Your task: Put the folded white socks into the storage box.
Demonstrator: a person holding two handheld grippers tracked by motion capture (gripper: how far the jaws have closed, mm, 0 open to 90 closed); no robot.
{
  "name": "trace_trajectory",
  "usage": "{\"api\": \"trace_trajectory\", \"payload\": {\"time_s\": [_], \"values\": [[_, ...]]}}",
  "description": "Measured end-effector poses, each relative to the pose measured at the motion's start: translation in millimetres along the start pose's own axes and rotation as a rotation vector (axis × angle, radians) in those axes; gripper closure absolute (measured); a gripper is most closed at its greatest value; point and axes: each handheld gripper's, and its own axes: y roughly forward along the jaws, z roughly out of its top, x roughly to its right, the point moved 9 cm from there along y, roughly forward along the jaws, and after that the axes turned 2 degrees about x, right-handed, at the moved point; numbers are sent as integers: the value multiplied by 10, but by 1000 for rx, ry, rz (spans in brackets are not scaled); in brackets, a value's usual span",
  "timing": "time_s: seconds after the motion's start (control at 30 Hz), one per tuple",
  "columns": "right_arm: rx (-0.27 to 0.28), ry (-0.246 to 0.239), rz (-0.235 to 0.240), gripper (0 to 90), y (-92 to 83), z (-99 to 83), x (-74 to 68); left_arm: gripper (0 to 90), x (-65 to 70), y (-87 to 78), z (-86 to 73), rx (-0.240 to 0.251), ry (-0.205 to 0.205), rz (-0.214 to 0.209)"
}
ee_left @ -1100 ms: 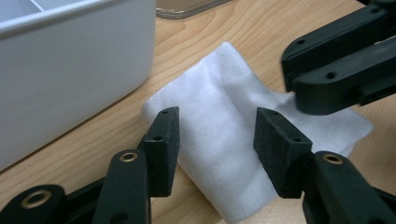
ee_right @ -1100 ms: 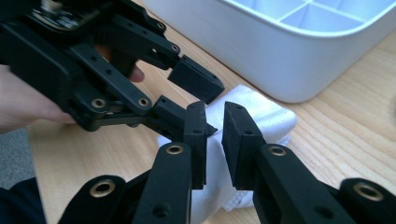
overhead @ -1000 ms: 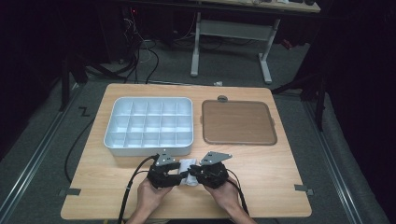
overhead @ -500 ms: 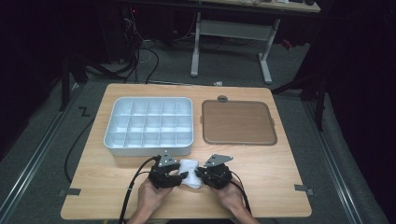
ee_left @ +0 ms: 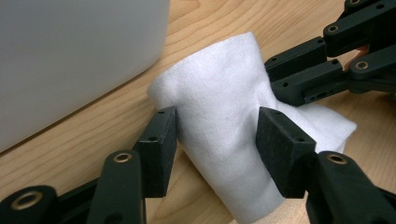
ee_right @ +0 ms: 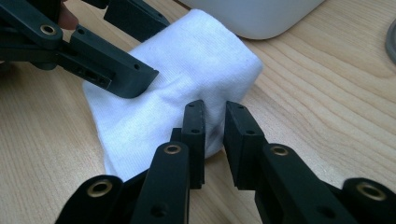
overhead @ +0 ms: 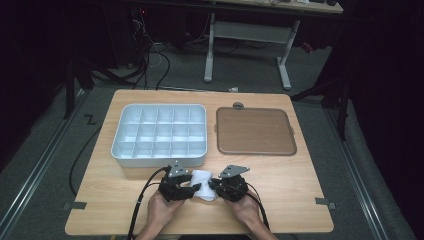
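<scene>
A white cloth (overhead: 202,184) lies folded into a loose roll on the wooden table, near its front edge, between the two grippers. My left gripper (overhead: 192,188) comes at it from the left. Its pads (ee_left: 163,130) stand wide apart against both sides of the roll (ee_left: 219,112), and the jaws have just been opening a little with the cloth still between them. My right gripper (overhead: 214,186) meets the cloth from the right. Its jaws (ee_right: 215,123) stand nearly together and pinch a fold at the edge of the cloth (ee_right: 187,74). One left finger (ee_right: 121,74) rests on top.
A pale grey tray (overhead: 120,150) divided into several compartments stands just behind the cloth, its wall close to the left gripper. A brown flat tray (overhead: 255,131) lies at the back right, with a small round object (overhead: 238,105) behind it.
The right gripper has sunk a little onto the cloth. More of the white cloth now shows between the two grippers. The left hand has stayed put.
</scene>
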Motion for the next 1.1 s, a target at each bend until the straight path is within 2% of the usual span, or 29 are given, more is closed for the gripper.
{"api": "trace_trajectory", "payload": {"time_s": [0.4,0.5,0.7,0.9,1.1], "values": [[5,1,9,781,48,33,-86,428,-98,-90,44,-1,-27,21],[12,-5,12,756,49,60,-114,400,-124,-129,83,6,-45,25],[41,14,17,724,-23,100,-128,332,-120,-170,195,31,-91,16],[60,26,3,715,-125,110,-88,300,-63,-134,311,51,-139,0],[62,37,-39,709,-243,19,36,297,-93,-37,285,29,-159,27]]}}
